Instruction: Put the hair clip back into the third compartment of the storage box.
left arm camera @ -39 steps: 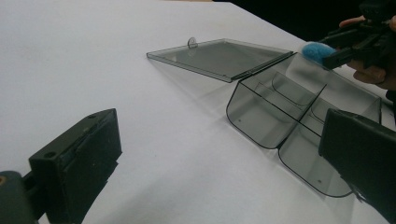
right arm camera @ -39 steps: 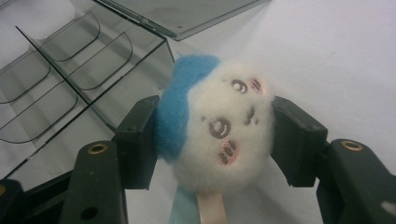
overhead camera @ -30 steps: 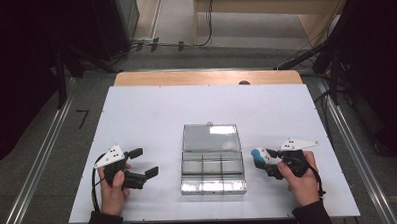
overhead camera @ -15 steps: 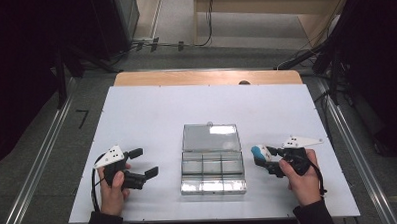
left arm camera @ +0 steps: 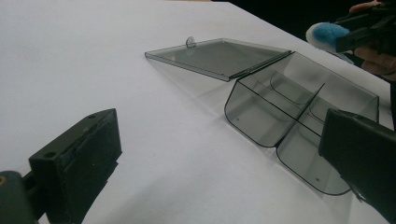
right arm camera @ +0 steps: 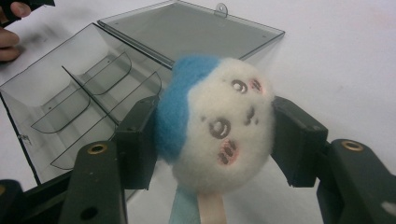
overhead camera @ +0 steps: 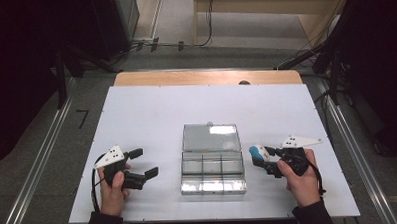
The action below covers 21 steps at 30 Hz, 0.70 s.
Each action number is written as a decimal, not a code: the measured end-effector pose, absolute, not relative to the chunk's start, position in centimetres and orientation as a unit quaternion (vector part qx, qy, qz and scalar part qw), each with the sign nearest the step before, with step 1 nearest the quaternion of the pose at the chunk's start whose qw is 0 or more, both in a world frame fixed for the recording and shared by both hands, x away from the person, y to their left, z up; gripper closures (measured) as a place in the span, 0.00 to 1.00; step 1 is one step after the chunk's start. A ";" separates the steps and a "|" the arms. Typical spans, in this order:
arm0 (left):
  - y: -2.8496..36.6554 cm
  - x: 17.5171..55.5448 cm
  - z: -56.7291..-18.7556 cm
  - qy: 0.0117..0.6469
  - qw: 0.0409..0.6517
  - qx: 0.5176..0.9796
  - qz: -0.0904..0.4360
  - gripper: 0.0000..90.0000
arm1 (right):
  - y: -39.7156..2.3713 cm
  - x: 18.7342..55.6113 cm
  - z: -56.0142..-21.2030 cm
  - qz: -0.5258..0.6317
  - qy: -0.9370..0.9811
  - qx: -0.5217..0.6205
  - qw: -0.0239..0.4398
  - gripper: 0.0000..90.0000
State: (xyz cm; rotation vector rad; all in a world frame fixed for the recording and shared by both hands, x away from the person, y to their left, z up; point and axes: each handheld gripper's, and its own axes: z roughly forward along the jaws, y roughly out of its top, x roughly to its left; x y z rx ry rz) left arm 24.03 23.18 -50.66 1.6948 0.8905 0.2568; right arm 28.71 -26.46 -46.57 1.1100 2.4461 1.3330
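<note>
The right claw is clamped on a plush toy, one jaw against its blue side and the other against its white face. It holds the toy just above the bench, just right of the box. The left claw is released, its jaws wide apart with nothing between them, well left of the box. The clear box sits mid-bench, near the front edge, its lid lying flat on the far side.

Nothing has visibly moved since the earlier frames: both hands and the box keep their places.

The right gripper view shows the toy's stitched face and pink cheeks, which the high view renders as a small blue-white blob. The left gripper view shows the box's curved dividers.
</note>
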 end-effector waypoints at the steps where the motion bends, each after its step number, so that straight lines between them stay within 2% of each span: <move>1: 23.2 24.0 -50.7 0.379 0.569 0.722 0.109 0.00 | -26.4 28.7 -46.6 0.444 0.814 0.368 0.071 0.41; 21: 23.1 24.0 -50.7 0.380 0.569 0.721 0.108 0.00 | -24.8 28.2 -46.3 0.451 0.813 0.364 0.057 0.41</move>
